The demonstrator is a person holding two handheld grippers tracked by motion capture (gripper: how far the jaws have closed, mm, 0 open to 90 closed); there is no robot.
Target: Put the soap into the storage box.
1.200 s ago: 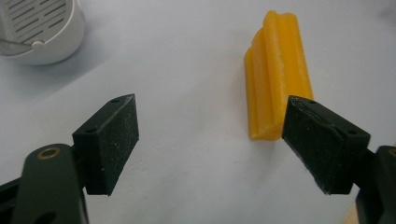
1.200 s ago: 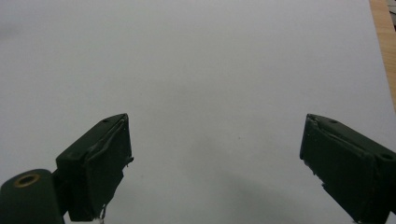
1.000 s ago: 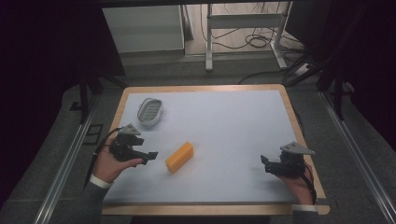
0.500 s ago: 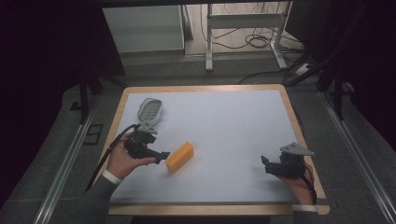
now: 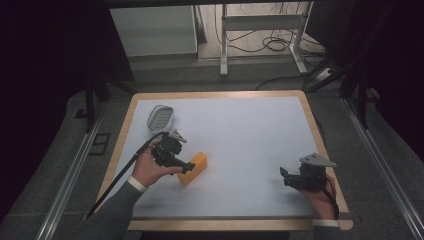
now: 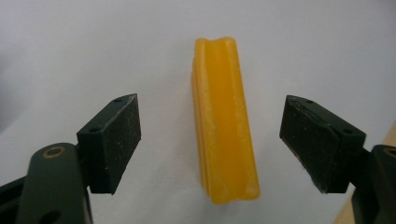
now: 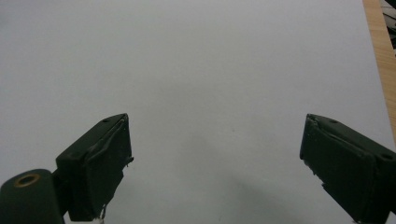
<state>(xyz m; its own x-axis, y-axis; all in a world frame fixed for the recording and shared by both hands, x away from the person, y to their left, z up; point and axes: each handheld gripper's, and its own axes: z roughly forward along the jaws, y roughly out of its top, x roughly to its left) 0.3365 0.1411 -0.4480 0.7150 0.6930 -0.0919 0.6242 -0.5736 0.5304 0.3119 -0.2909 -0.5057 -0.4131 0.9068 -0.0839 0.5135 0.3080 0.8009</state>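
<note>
Right gripper [image 5: 286, 176] low at near right of white wood-rimmed table [image 5: 250, 130], jaws apart, nothing between. Left gripper [image 5: 187, 166]: jaws wide, straddling ridged yellow-orange rectangular block [image 6: 226, 126], not touching. Farther left: grey oval slotted dish [image 5: 161, 117].

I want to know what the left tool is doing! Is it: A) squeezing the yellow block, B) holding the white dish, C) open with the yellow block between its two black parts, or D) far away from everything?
C: the left tool is open, with gaps on both sides of the yellow block.
</note>
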